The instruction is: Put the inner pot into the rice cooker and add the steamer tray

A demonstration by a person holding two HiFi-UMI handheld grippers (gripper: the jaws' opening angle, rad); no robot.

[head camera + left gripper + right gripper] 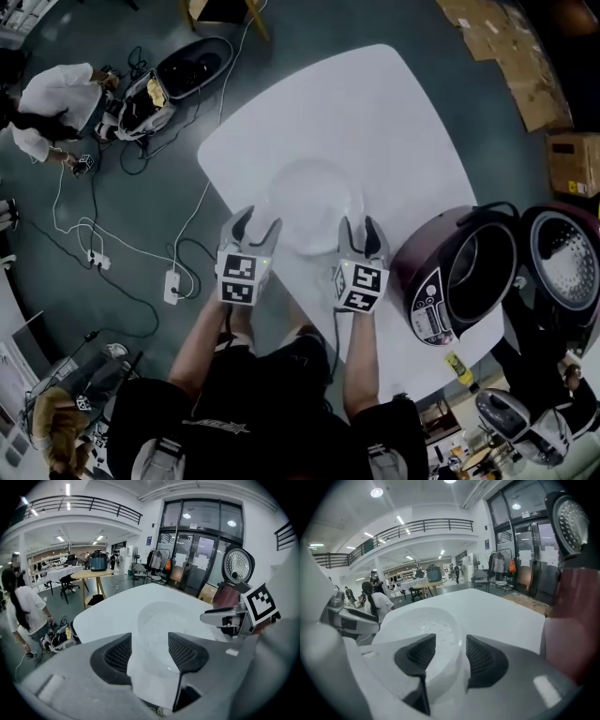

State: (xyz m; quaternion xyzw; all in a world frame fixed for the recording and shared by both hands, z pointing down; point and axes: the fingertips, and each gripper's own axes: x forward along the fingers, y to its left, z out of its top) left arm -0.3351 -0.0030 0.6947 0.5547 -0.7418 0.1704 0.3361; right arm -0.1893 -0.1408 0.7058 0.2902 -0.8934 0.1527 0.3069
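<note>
A shallow white steamer tray [314,202] lies on the white table [394,112], right in front of me. My left gripper [255,223] is open at the tray's near left rim. My right gripper [361,230] is open at its near right rim. In the left gripper view the tray [161,620] fills the gap of the open left gripper [150,639], pads apart from it. In the right gripper view the tray's [424,620] rim runs between the open right gripper [451,641] pads. The maroon rice cooker [459,277] stands at the right, lid [562,253] up, its inside dark.
The cooker sits close to the table's near right edge. On the floor at the left are cables, a power strip [172,286], another open cooker [192,66] and a crouching person [52,103]. Cardboard boxes [572,159] lie at the far right.
</note>
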